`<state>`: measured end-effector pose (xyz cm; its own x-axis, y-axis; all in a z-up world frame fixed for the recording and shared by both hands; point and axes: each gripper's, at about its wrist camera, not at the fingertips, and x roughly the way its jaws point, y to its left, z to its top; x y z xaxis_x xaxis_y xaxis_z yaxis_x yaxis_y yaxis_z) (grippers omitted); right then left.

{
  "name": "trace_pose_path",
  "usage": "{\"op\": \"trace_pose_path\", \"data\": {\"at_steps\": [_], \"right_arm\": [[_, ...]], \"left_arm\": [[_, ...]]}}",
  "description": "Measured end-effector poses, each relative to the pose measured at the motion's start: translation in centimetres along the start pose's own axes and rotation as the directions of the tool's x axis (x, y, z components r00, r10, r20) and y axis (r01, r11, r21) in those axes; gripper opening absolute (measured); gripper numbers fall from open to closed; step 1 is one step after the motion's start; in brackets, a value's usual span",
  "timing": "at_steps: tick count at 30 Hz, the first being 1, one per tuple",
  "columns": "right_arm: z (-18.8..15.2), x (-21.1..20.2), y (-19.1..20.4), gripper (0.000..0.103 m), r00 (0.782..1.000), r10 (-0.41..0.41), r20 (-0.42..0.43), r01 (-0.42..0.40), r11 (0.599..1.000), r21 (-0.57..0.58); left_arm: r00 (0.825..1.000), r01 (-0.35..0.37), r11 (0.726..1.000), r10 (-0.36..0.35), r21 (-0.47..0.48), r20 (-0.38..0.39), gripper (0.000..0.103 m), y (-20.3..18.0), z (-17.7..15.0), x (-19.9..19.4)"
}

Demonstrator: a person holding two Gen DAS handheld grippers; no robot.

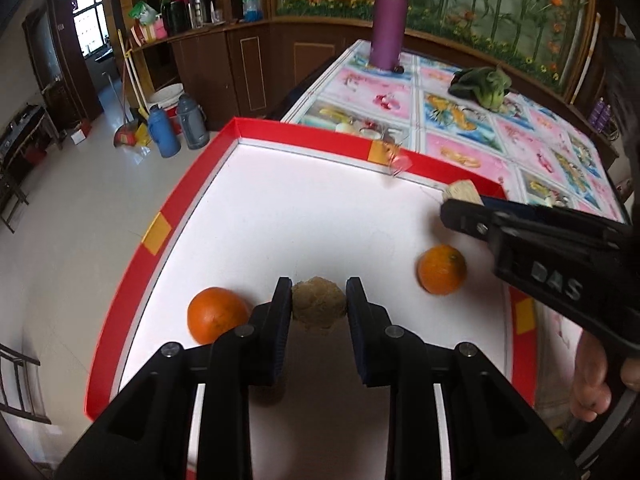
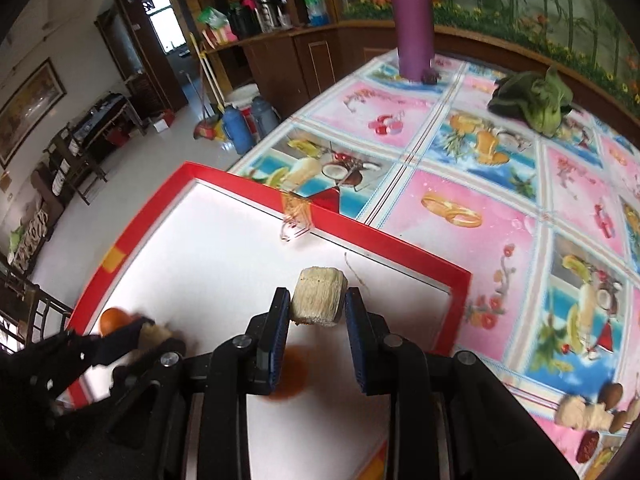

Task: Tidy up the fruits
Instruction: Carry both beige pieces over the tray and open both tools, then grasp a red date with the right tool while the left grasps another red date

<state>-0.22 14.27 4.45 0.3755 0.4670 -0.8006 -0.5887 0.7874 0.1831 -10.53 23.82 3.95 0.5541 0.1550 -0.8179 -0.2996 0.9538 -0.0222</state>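
Note:
A white tray with a red rim [image 1: 192, 200] [image 2: 384, 244] lies at the table's corner. My left gripper [image 1: 319, 285] is shut on a tan rough lump [image 1: 319, 308] just above the tray. One orange [image 1: 216, 314] lies beside its left finger, and another orange [image 1: 442, 269] lies to the right. My right gripper [image 2: 319, 289] is shut on a pale corn-cob chunk [image 2: 318, 298] over the tray, with an orange [image 2: 291, 374] below it. The right gripper [image 1: 450, 205] also enters the left wrist view from the right, and the left gripper [image 2: 148, 330] shows at the lower left of the right wrist view.
A purple flask [image 1: 390, 16] and a green leafy vegetable [image 1: 486, 86] stand on the patterned tablecloth [image 2: 460, 152] beyond the tray. Nuts and tan chunks [image 2: 588, 412] lie at the right. The tray's left side overhangs the floor, where two thermos jugs [image 1: 176, 124] stand.

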Motion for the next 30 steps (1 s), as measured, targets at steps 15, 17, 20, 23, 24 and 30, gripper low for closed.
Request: {"op": "trace_pose_path", "data": {"at_steps": [15, 17, 20, 23, 24, 30], "right_arm": [[0.5, -0.7, -0.9, 0.035, 0.995, 0.091, -0.030, -0.090, 0.995, 0.044], [0.4, -2.3, -1.4, 0.037, 0.995, 0.099, 0.011, -0.100, 0.994, 0.047], [-0.5, -5.5, -2.6, 0.037, 0.991, 0.108, 0.076, -0.112, 0.992, 0.060], [-2.1, -8.6, -4.3, 0.037, 0.987, 0.102, 0.125, -0.110, 0.992, 0.060], [-2.8, -9.7, -5.1, 0.037, 0.986, 0.093, 0.141, -0.102, 0.993, 0.058], [-8.6, -16.1, -12.5, 0.040, 0.976, -0.038, 0.214, 0.015, 0.994, 0.107]], "left_arm": [[0.996, -0.066, 0.997, 0.068, 0.033, -0.065, 0.039, -0.8, 1.0, 1.7], [0.994, -0.092, 0.995, 0.094, 0.031, -0.054, 0.051, -1.0, 1.0, 1.3], [0.990, -0.138, 0.989, 0.138, 0.043, 0.003, 0.061, -1.5, 1.0, -0.2], [0.989, -0.137, 0.989, 0.133, 0.049, 0.070, 0.075, -2.7, 1.0, -2.2], [0.987, -0.132, 0.989, 0.125, 0.060, 0.097, 0.080, -3.5, 0.9, -3.1], [0.987, -0.013, 0.985, -0.014, 0.170, 0.160, 0.085, -8.6, -0.4, -6.8]]}}
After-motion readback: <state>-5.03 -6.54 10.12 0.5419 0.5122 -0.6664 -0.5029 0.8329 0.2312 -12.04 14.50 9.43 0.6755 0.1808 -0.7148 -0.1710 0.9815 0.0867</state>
